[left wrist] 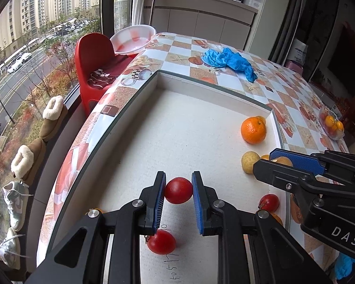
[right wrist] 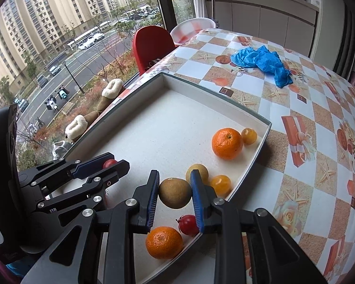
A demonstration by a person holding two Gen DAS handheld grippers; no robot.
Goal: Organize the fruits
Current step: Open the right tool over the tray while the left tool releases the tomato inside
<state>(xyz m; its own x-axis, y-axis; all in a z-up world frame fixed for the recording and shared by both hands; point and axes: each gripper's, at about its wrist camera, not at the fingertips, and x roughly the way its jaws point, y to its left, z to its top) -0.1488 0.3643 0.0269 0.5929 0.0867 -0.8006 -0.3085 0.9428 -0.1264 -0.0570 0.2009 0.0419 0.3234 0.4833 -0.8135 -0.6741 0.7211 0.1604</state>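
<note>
the left gripper has its pads pressed on both sides of a red tomato, and the right gripper is clamped the same way on a brownish round fruit. whether either fruit is lifted off the floor of the white tray or only pinched where it sits, i cannot tell.

the main risk is a slip: both fruits are smooth and round and are held only at their widest points, so a tilt or a jerk could squirt them out to roll among the rest. squeezing harder would likely bruise or split the tomato. the 2 grippers also work close together over the tray's near half, so a sideways move by either could knock the other. just beside the right gripper sit 2 small yellow-orange fruits, a small red fruit and an orange, any of which a careless pull could nudge.

both grippers point forward and downward across the tray, the left near its middle, the right by its right wall. a larger orange lies well apart in the far right corner.
</note>
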